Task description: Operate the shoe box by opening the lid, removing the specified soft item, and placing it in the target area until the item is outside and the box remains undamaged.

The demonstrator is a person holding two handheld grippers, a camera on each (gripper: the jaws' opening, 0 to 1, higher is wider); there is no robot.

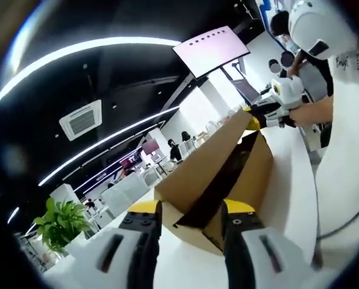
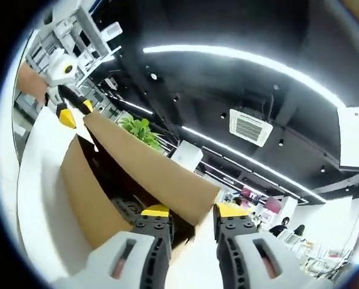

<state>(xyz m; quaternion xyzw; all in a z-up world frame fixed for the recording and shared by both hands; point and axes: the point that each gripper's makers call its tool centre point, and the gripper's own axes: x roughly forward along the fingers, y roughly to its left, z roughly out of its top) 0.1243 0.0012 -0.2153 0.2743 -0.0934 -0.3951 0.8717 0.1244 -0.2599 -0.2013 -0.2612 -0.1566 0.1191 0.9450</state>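
Lid (image 1: 197,162) stands half raised on the shoe box (image 1: 252,174) on the white surface (image 1: 288,198); left claw (image 1: 191,212) and right claw (image 2: 193,212), both open, straddle opposite ends. Uneven lifting could tear the cardboard hinge.

left tool (image 1: 191,215): two black jaws with yellow tips, on white housings with dark slots
right tool (image 2: 188,215): same build, black jaws, yellow tips, white housings, dark slots
right tool, far view (image 1: 276,105): white rounded body, yellow tip
person's clothing (image 1: 348,66): white garment with dark lettering
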